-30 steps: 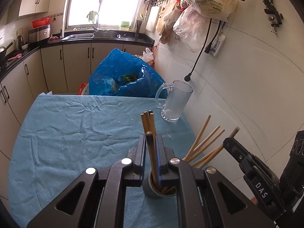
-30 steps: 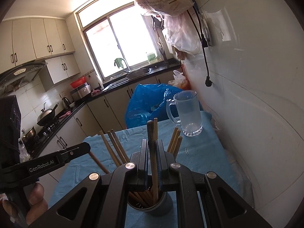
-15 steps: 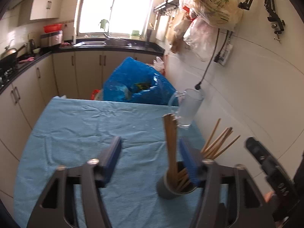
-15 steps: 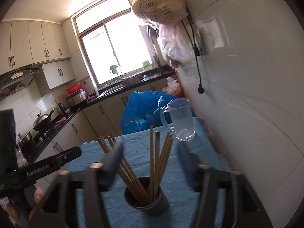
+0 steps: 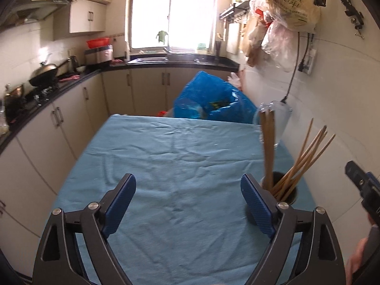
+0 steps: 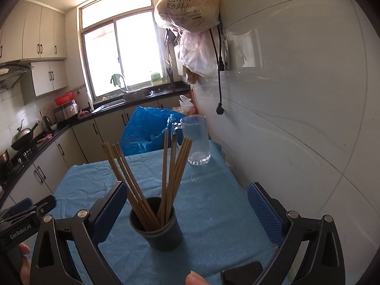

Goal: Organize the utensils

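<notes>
A dark grey cup (image 6: 158, 231) stands on the blue cloth (image 6: 213, 213) and holds several wooden chopsticks (image 6: 169, 173) upright and fanned out. In the left wrist view the cup (image 5: 288, 190) and chopsticks (image 5: 268, 147) sit just right of my right finger. My left gripper (image 5: 187, 204) is open and empty, over bare cloth (image 5: 166, 161). My right gripper (image 6: 187, 210) is open and empty, its fingers either side of the cup and apart from it.
A clear glass mug (image 6: 197, 140) stands at the table's far right by the white tiled wall (image 6: 296, 118). A blue plastic bag (image 5: 211, 102) sits beyond the far edge. A small paper clip (image 6: 193, 179) lies on the cloth. Counters run along the left.
Both grippers were shut on chopsticks over the cup; both opened, leaving the chopsticks in the cup, and pulled back. The left gripper shifted left of the cup.
</notes>
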`<state>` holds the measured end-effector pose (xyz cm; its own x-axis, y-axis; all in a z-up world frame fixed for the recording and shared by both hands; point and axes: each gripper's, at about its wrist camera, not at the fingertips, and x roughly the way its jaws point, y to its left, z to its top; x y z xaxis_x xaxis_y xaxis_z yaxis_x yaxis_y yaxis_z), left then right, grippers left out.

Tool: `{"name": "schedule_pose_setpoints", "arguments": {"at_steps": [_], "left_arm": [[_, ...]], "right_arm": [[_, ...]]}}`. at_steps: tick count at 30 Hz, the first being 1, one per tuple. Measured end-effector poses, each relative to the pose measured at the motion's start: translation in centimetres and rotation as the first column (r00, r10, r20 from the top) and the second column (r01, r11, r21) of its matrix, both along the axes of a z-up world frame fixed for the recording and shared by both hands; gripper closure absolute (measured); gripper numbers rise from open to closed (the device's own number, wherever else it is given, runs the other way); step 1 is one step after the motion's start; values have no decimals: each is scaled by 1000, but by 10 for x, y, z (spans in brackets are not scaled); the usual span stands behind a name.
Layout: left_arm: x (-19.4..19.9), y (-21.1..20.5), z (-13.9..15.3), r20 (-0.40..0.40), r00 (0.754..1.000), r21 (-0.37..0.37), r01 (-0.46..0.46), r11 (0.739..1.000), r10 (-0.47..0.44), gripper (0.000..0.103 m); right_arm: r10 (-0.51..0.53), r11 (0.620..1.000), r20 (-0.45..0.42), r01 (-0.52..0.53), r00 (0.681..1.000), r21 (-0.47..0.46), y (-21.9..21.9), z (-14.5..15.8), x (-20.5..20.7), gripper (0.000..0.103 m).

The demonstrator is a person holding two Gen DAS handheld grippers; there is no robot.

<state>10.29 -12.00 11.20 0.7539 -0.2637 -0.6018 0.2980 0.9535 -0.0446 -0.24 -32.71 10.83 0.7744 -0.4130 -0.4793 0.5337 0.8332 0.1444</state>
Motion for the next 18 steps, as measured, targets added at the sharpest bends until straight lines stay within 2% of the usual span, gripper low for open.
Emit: {"name": "schedule_pose_setpoints", "arguments": {"at_steps": [4, 6, 10, 14, 18], "left_arm": [[-23, 24, -3, 37, 998, 41, -50, 998, 49, 7], [-41, 36, -6, 75, 994, 61, -79, 995, 75, 1], [-74, 49, -16, 134, 989, 125, -84, 989, 67, 0], [-101, 63, -36, 120, 993, 143, -31, 989, 13, 0], [-109, 70, -52, 111, 993, 169, -55, 984, 36, 0]], "right_arm": [[-30, 999, -5, 30, 1000, -42, 24, -5, -22, 0], [-34, 998, -4, 34, 999, -57, 37, -9, -32, 0], [-33, 998, -10, 33, 999, -56, 63, -23, -54, 0], [-47, 995, -28, 44, 999, -85, 80, -36, -68, 0], [-59, 995, -33, 57, 998, -80, 91, -49, -76, 0]]}}
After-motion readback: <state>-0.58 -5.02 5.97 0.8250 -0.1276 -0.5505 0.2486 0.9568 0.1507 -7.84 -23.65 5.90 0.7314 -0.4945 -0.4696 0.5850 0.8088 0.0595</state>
